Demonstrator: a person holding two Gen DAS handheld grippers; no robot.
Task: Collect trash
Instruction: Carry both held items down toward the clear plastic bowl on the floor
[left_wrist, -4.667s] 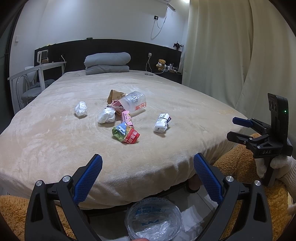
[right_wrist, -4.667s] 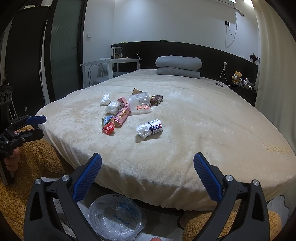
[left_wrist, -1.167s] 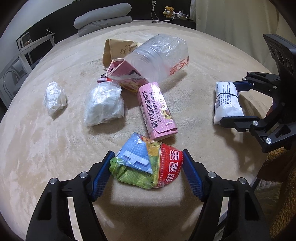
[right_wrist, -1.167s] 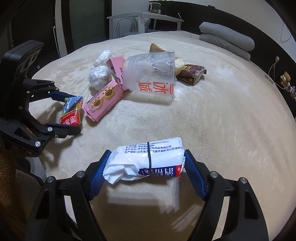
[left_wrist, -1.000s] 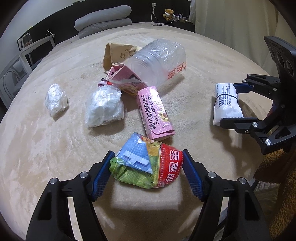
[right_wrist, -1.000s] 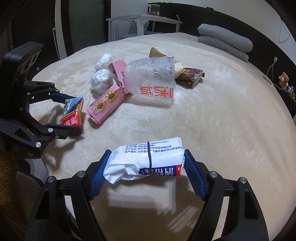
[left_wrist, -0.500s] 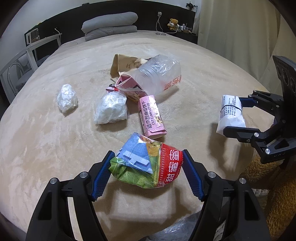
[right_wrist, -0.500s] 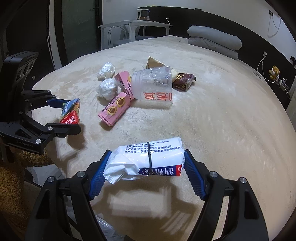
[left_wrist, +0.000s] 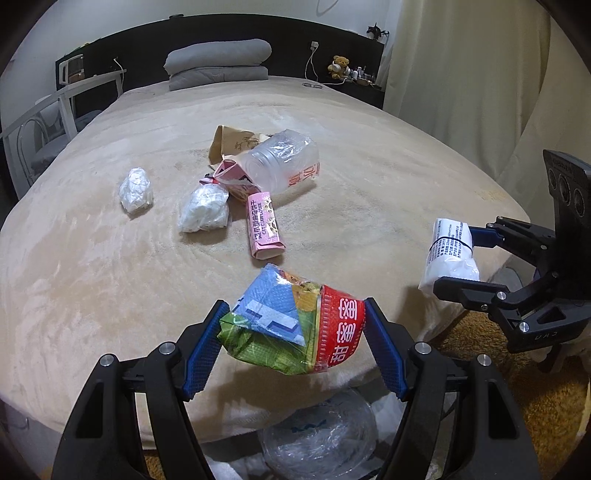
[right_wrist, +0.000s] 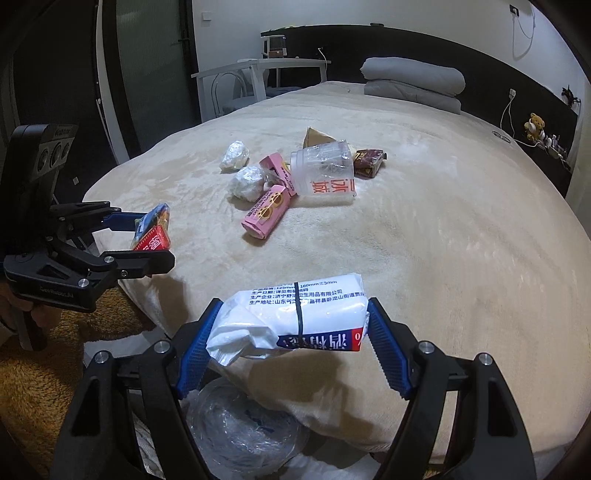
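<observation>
Both of my loads have come up off the bed (left_wrist: 92, 258) since a second ago and now hang over its near edge: my left gripper (left_wrist: 293, 334) has its jaws clamped on the crumpled snack wrapper (left_wrist: 291, 325), my right gripper (right_wrist: 291, 334) on the white tissue pack (right_wrist: 295, 314). Below that edge sits the plastic-lined bin (right_wrist: 236, 432). Farther up the bed, unchanged, lie the clear cup (left_wrist: 284, 166), pink box (left_wrist: 263, 225) and two plastic wads.

Wide bed (left_wrist: 110, 266) under beige blanket, grey folded bedding (left_wrist: 218, 64) by black headboard (right_wrist: 491, 79), white walls, cream curtain (left_wrist: 461, 85), white desk (right_wrist: 266, 68), glass door (right_wrist: 155, 74), brown shaggy rug (left_wrist: 554, 387)
</observation>
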